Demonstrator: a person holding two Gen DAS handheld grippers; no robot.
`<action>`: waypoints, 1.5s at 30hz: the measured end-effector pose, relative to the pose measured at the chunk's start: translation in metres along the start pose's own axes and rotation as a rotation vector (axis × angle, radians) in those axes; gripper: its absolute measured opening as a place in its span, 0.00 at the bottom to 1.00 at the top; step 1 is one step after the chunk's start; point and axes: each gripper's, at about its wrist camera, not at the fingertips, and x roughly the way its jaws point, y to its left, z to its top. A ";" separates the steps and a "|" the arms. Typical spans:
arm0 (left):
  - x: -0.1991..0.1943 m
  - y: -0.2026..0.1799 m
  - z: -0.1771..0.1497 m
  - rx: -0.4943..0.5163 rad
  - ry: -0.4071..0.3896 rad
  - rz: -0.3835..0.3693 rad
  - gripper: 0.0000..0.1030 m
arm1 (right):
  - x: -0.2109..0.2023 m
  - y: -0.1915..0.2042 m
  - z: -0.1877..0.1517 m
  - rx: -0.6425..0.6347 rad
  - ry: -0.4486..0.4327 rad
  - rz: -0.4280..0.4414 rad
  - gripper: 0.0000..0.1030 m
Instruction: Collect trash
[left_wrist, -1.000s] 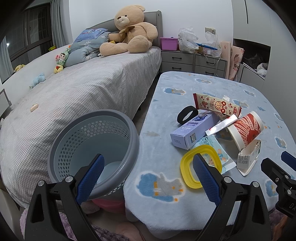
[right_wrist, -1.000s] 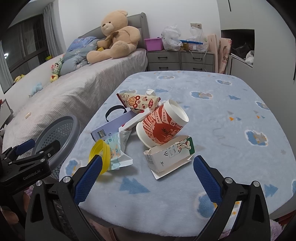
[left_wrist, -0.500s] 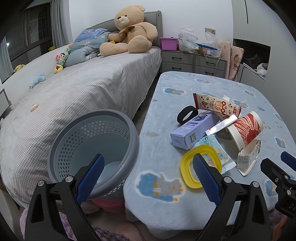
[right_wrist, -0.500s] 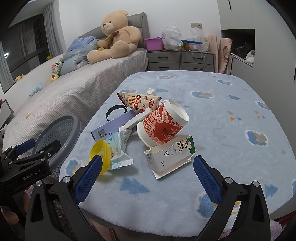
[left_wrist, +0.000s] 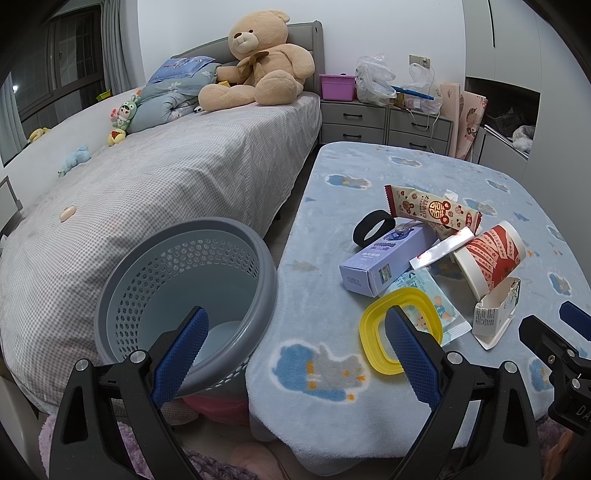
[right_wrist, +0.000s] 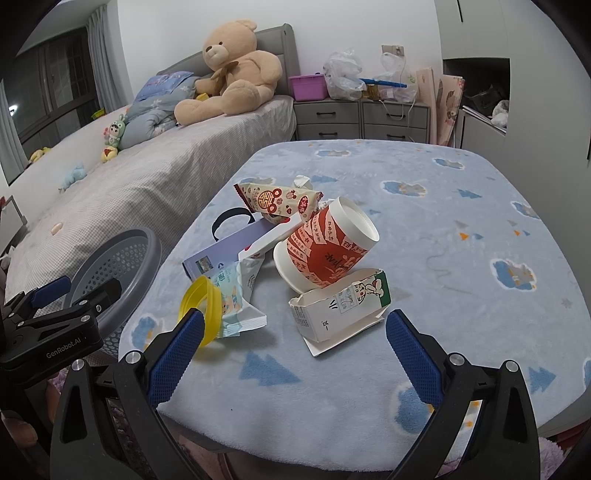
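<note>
A pile of trash lies on the blue blanketed table (right_wrist: 443, 229): a red-and-white paper cup (right_wrist: 325, 251) on its side, a torn white carton (right_wrist: 340, 310), a yellow ring lid (right_wrist: 199, 306), a wipes pack (right_wrist: 236, 295), a purple box (left_wrist: 384, 262), a snack wrapper (right_wrist: 280, 199) and a black band (left_wrist: 373, 230). A grey perforated bin (left_wrist: 184, 295) stands left of the table. My left gripper (left_wrist: 291, 354) is open and empty, over the bin's edge and table corner. My right gripper (right_wrist: 291, 354) is open and empty, just in front of the carton.
A bed (left_wrist: 166, 177) with a big teddy bear (left_wrist: 258, 62) runs along the left. Grey drawers (left_wrist: 384, 122) with bags and a pink box stand at the back. A wardrobe (right_wrist: 480, 74) is at the right.
</note>
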 end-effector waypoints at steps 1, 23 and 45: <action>0.000 0.000 0.000 -0.001 0.000 0.000 0.89 | 0.000 0.000 0.000 0.000 0.000 0.000 0.94; 0.010 -0.003 -0.008 -0.003 0.029 -0.016 0.89 | 0.005 0.000 -0.005 -0.003 0.015 0.005 0.94; 0.060 -0.054 -0.002 0.019 0.217 -0.261 0.89 | 0.009 -0.046 -0.003 0.122 0.034 0.020 0.94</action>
